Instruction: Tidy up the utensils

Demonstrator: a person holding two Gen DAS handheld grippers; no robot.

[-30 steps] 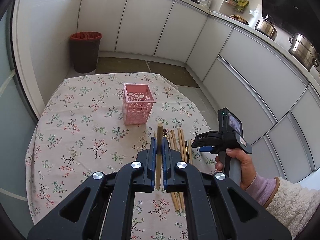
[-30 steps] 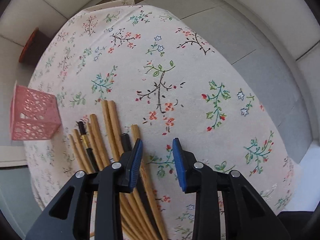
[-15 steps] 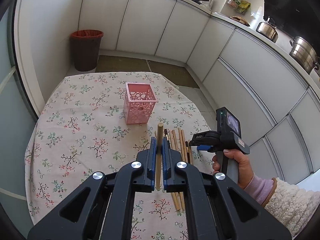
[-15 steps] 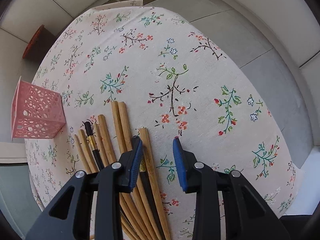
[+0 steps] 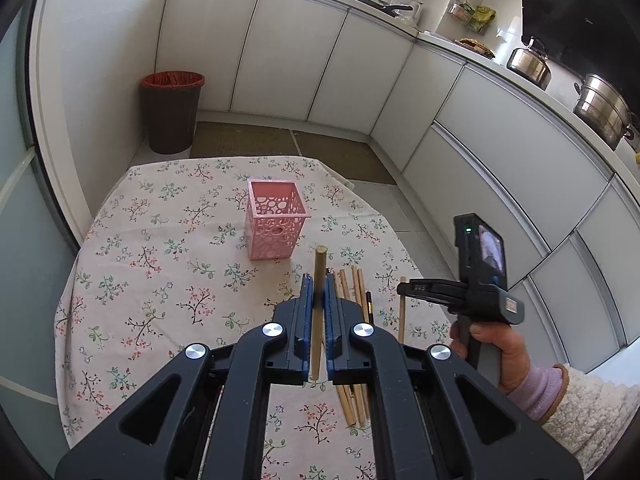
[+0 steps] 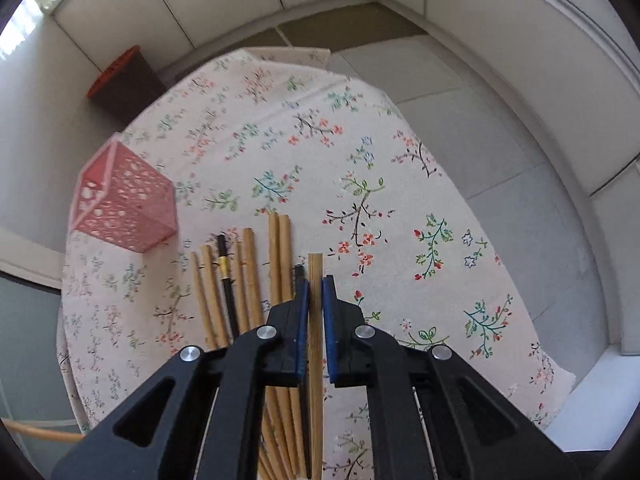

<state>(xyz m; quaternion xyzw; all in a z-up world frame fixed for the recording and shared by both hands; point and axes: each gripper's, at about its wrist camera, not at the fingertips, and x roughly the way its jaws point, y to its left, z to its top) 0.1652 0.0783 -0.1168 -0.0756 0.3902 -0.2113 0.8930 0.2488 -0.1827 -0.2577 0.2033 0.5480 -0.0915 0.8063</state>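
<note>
I am holding a claw in each hand over a table (image 5: 120, 264) with a flowery cloth. My left claw (image 5: 316, 280) is squeezing tight on a wooden stick (image 5: 319, 280). The stick is sitting right between the two blue pads (image 5: 306, 304), with its long way running along the fingers. Its round tip is poking out past them, pointing toward the pink basket (image 5: 276, 220) in the middle of the table.

My right claw (image 6: 315, 284) is squeezing tight on another wooden stick (image 6: 315, 320). This stick is also lying along the fingers, between the blue pads (image 6: 302, 312). Its flat end is sticking out in front, pointing toward the far edge of the table. In the left view, my right hand (image 5: 496, 348) is gripping the handle near the right edge of the table, and the stick is hanging down from the claw, almost straight up and down.

The other sticks (image 6: 244, 280) are lying side by side on the cloth, just left of my right claw, all pointing the same way. Some are pale wood and some are black. The pink basket is standing near them, closer to the left edge.
</note>
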